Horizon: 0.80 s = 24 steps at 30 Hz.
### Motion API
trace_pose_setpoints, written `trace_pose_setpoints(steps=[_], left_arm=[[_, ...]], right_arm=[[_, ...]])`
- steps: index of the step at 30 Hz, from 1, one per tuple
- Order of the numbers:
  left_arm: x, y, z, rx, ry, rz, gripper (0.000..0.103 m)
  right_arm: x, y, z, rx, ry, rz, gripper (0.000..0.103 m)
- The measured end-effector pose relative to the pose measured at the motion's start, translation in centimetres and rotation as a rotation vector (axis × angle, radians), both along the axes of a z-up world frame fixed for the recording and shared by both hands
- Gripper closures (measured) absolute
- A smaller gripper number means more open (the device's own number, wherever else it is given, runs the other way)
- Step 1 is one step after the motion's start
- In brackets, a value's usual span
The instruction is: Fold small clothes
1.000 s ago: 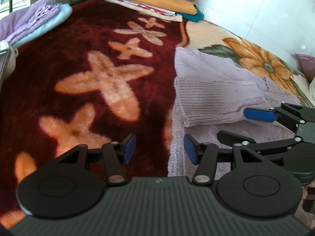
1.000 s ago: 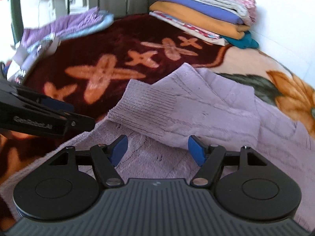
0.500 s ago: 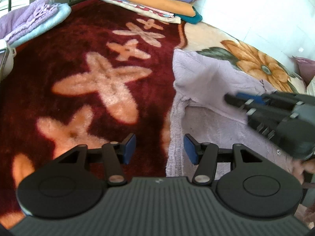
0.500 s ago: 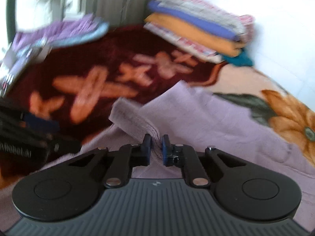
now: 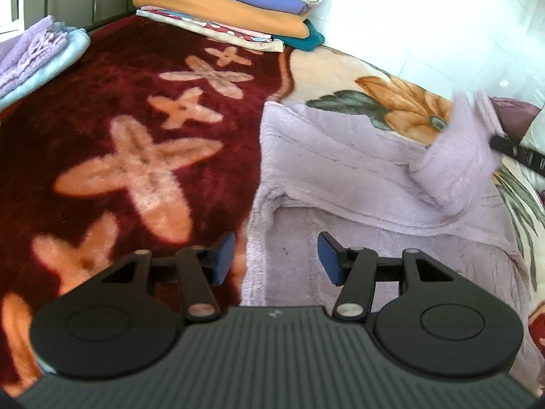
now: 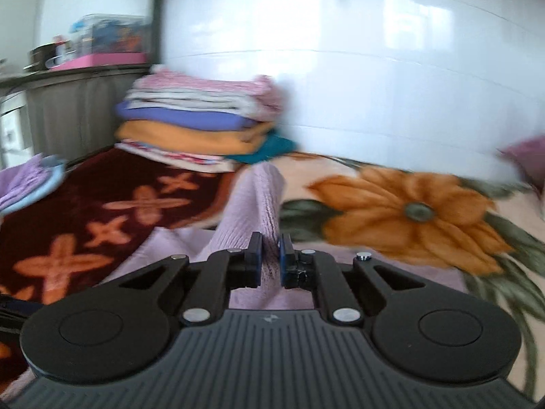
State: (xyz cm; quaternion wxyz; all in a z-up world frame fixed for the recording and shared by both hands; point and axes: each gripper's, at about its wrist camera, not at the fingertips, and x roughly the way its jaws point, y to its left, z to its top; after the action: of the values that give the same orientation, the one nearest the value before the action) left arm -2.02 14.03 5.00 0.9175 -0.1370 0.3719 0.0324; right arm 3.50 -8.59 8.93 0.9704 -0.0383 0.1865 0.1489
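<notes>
Right gripper (image 6: 270, 260) has lifted the sweater's sleeve (image 6: 253, 204), apparently rightward

You have a blanket (image 5: 143, 109) spread across the scene, with the sweater (image 5: 340, 156) lying on its right half. A stack of folded cloths (image 5: 228, 3) sits at the far edge against the wall (image 6: 374, 68). A smaller folded pile (image 5: 37, 54) lies on the far left.

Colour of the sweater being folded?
Pale lilac sweater; clearest in the left wrist view.
</notes>
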Motion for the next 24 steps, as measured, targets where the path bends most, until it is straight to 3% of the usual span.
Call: trace_pose_setpoints(steps=[7,11,12,14,15,18,24], left_arm=[[0.9,-1.3,0.6,0.019,-0.011,-0.041,0.047],[2.1,-1.9,1.2,0.041,-0.013,-0.066,0.047],[2.5,-2.1,1.3,0.047,-0.014,-0.074,0.047],[3.2,-2.5,1.6,0.062,-0.017,-0.089,0.047],[3.6,-2.7,1.8,0.069,-0.018,-0.094,0.047],[4.7,-3.3,2.1,0.082,-0.021,-0.111,0.047],[6.9,-4.4,1.7,0.066,-0.012,-0.124,0.047]], right_arm=[[0.9,-6.9,-4.4,0.065,0.120,-0.199,0.093],[0.4,-9.9,-7.6,0.123,0.230,-0.232,0.092],[0.2,-10.7,-8.2,0.143,0.257,-0.229,0.089],[-0.2,-11.7,-8.6,0.180,0.296,-0.211,0.075],[-0.5,-12.1,-8.6,0.197,0.298,-0.206,0.064],[-1.3,-13.5,-7.5,0.222,0.271,-0.186,0.049],[1.9,-14.3,-4.7,0.135,0.217,-0.125,0.046]])
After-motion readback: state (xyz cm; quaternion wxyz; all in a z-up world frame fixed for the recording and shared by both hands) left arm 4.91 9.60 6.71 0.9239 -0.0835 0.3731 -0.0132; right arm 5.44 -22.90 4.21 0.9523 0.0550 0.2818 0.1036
